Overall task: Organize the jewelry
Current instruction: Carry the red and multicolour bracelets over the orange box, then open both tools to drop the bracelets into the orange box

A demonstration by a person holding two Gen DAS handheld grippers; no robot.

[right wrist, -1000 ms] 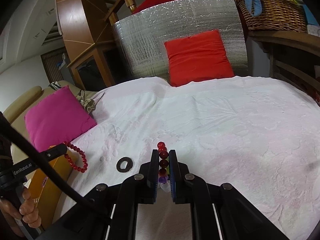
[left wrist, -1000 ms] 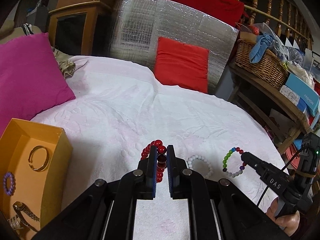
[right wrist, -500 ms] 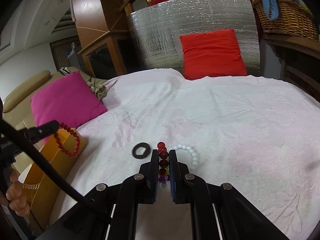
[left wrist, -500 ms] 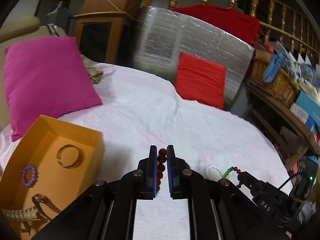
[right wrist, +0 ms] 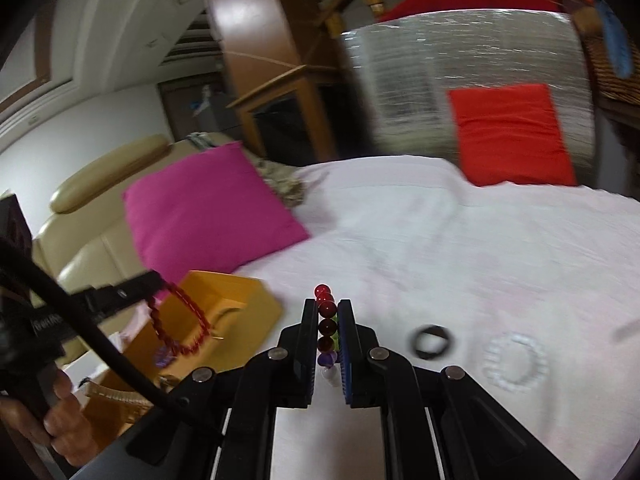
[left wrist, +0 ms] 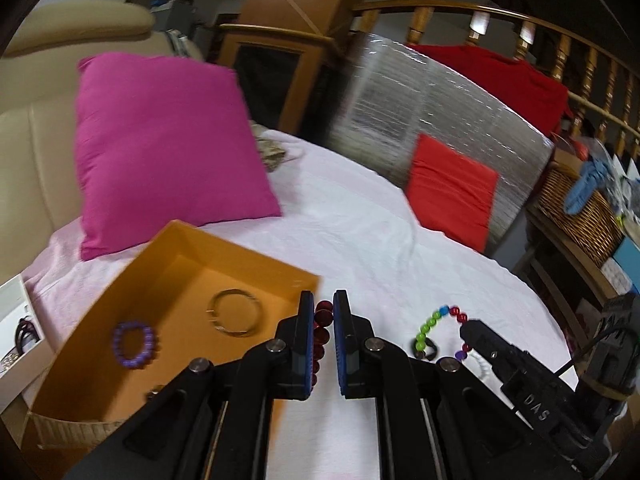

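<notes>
My left gripper [left wrist: 320, 300] is shut on a red bead bracelet [left wrist: 321, 322], at the near right corner of the orange box [left wrist: 240, 248]. In the right wrist view that red bracelet [right wrist: 180, 324] dangles from the left gripper [right wrist: 158, 280] over the orange box [right wrist: 256, 304]. A purple bead bracelet [left wrist: 134, 344] and a gold bangle [left wrist: 236, 312] lie inside the box. My right gripper [right wrist: 328, 308] is shut on a multicoloured bead bracelet [right wrist: 327, 328], just above the white bedspread. A black ring [right wrist: 434, 340] and a white bead bracelet [right wrist: 514, 362] lie on the spread to its right.
A pink cushion [left wrist: 160, 148] leans behind the box, and a red cushion [left wrist: 452, 184] rests against a silver foil panel [left wrist: 420, 112]. A wicker basket [left wrist: 580, 216] stands on a shelf at the right. A metal watch [right wrist: 116, 394] lies in the box. A hand [right wrist: 64, 428] holds the left gripper.
Both grippers have swung left across the bed with their bracelets. The red bracelet now hangs at the orange box, and the black ring and white bracelet lie off to the right.
</notes>
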